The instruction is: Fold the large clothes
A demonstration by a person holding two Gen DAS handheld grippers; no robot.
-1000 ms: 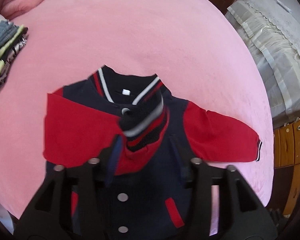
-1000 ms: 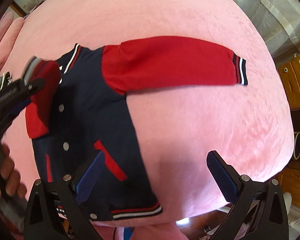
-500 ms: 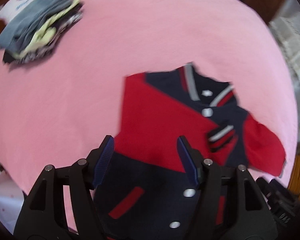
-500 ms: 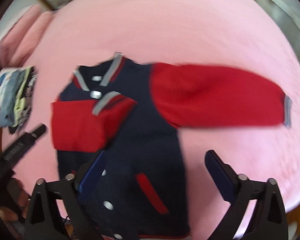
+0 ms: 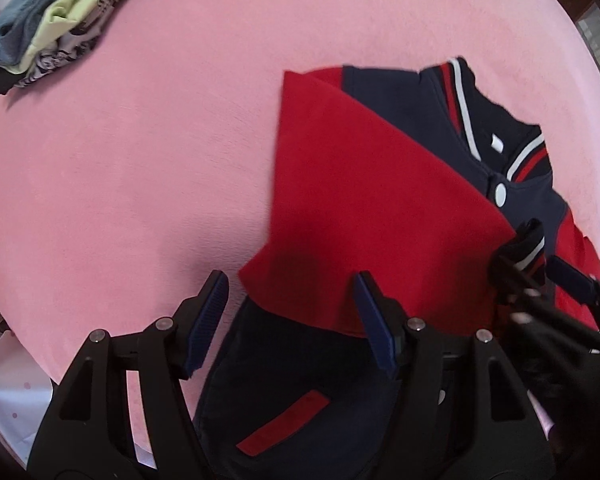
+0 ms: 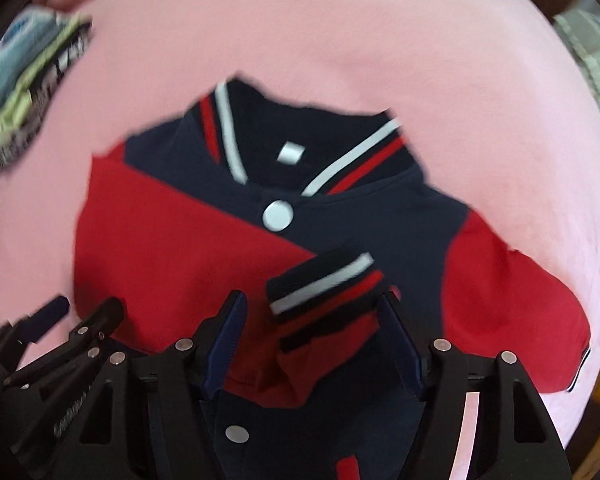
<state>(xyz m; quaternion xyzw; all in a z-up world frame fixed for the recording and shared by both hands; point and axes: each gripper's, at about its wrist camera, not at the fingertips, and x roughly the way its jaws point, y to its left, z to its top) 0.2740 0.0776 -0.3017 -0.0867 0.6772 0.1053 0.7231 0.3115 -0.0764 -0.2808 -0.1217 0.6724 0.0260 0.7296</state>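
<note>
Our right claw (image 6: 312,344), half open, has swung over the varsity jacket (image 6: 380,216) on the pink bed (image 6: 340,40), striped cuff (image 6: 324,280) between its fingers; our left claw (image 5: 292,316) hovers open beside the folded red sleeve (image 5: 360,208).

Both views bright, soft daylight, no glare. Heavy fisheye barrel warp; corners vignette to black. Left wrist view mostly sharp: jacket (image 5: 380,208) crisp, a soft shadow on its red sleeve and on the blanket (image 5: 120,160) near the fingers. Right wrist view motion-blurred throughout: jacket edges, clothes pile (image 6: 28,92) smeared. Right edge slightly washed out.
</note>
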